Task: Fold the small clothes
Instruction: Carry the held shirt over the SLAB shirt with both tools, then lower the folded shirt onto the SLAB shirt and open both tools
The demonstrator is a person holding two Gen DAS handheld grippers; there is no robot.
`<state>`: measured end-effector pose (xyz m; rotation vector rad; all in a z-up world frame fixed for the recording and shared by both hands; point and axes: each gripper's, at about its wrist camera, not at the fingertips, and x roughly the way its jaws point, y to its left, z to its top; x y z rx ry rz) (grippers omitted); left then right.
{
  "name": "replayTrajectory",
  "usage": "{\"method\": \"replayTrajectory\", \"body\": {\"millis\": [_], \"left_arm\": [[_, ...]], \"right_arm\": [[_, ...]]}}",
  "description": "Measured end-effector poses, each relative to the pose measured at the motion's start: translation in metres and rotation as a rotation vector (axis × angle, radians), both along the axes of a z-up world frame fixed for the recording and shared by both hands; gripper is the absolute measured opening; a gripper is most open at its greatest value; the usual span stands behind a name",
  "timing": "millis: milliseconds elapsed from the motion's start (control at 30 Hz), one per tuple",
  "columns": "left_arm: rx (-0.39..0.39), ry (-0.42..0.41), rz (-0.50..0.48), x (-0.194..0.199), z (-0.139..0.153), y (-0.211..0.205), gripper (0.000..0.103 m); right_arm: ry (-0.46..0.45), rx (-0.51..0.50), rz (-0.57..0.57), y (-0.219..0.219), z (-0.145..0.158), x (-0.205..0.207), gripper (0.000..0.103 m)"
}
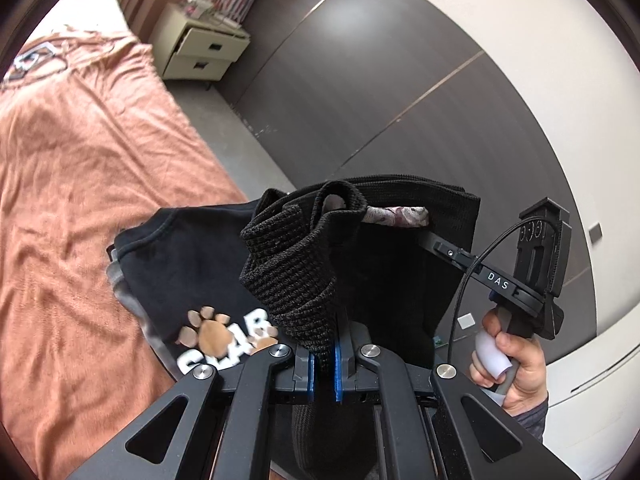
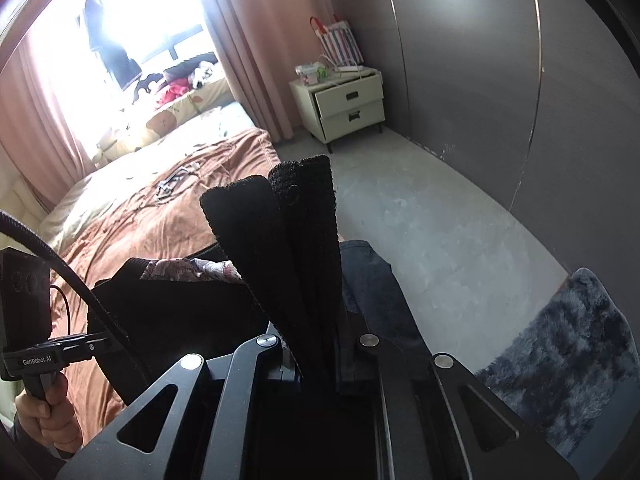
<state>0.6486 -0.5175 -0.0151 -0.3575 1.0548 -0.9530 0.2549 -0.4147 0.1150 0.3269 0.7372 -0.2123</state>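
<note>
Both views show one black knit garment (image 1: 304, 264) held up between your two grippers, above the near edge of the bed (image 1: 80, 184). The left gripper (image 1: 325, 364) is closed on a bunched fold of the knit, with the blue pads pinching the cloth between them. The right gripper (image 2: 316, 360) is likewise clamped on a doubled strip of the same black knit garment (image 2: 288, 248), which stands up from its jaws. Holding two separate points in this way probably lets the cloth hang and spread, so that you can lay it flat for a fold. A patterned lining (image 1: 394, 216) shows at the upper edge of the knit.

On the bed's orange blanket, toward its near edge, lies a black printed shirt (image 1: 192, 272) with paw marks and white letters, apparently already dealt with or waiting its turn. Your right hand (image 1: 508, 364) grips its handle beside the garment; your left hand (image 2: 48, 416) appears at the lower left corner of the right wrist view.

The garment's type and full outline cannot be made out, since its lower part is cut off behind the gripper bodies. The shirt's lettering is blurred and half covered. A dark blue cloth (image 2: 376, 280) below the right gripper is partly hidden, and what it is cannot be told.
</note>
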Motion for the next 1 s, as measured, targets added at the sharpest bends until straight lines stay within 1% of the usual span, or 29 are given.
{"method": "replayTrajectory", "body": {"millis": [167, 333, 433, 467, 533, 567, 600, 633, 667, 700, 767, 833, 900, 933, 1000], "left_arm": [[-0.001, 0.047, 0.025, 0.026, -0.031, 0.004, 0.006], [-0.006, 0.057, 0.049, 0.043, -0.053, 0.008, 0.006], [0.003, 0.073, 0.081, 0.053, -0.068, 0.012, 0.006], [0.024, 0.070, 0.092, 0.057, -0.073, 0.012, 0.007], [0.096, 0.088, 0.136, 0.064, -0.085, 0.016, 0.009], [0.112, 0.100, 0.149, 0.066, -0.089, 0.018, 0.013], [0.128, 0.103, 0.163, 0.066, -0.092, 0.022, 0.023], [0.151, 0.090, 0.187, 0.067, -0.092, 0.027, 0.038], [0.167, 0.071, 0.212, 0.068, -0.090, 0.032, 0.045], [0.174, 0.048, 0.237, 0.068, -0.087, 0.038, 0.053], [0.148, 0.008, 0.257, 0.067, -0.078, 0.047, 0.053], [0.111, -0.019, 0.258, 0.066, -0.069, 0.052, 0.047], [0.096, -0.030, 0.226, 0.066, -0.064, 0.047, 0.043], [0.095, -0.038, 0.199, 0.066, -0.062, 0.041, 0.037], [0.110, -0.056, 0.156, 0.063, -0.060, 0.028, 0.032]], "right_arm": [[0.045, -0.009, -0.005, -0.013, -0.009, 0.028, 0.007], [0.064, -0.006, -0.002, -0.018, -0.025, 0.050, 0.007], [0.069, 0.000, -0.031, -0.022, -0.037, 0.063, 0.008], [0.071, -0.003, -0.047, -0.023, -0.042, 0.065, 0.011], [0.076, 0.006, -0.063, -0.029, -0.045, 0.065, 0.016], [0.080, 0.000, -0.073, -0.030, -0.043, 0.063, 0.028], [0.074, -0.012, -0.087, -0.032, -0.039, 0.059, 0.049], [0.053, -0.036, -0.110, -0.034, -0.031, 0.050, 0.057], [0.037, -0.055, -0.126, -0.032, -0.027, 0.044, 0.062], [0.024, -0.070, -0.133, -0.031, -0.021, 0.036, 0.062], [0.024, -0.073, -0.132, -0.028, -0.013, 0.025, 0.062], [0.078, -0.062, -0.104, -0.023, -0.013, 0.021, 0.061], [0.113, -0.079, -0.057, -0.009, -0.021, 0.016, 0.047], [0.143, -0.083, -0.025, -0.004, -0.026, 0.019, 0.043], [0.183, -0.083, -0.005, -0.002, -0.032, 0.027, 0.025]]}}
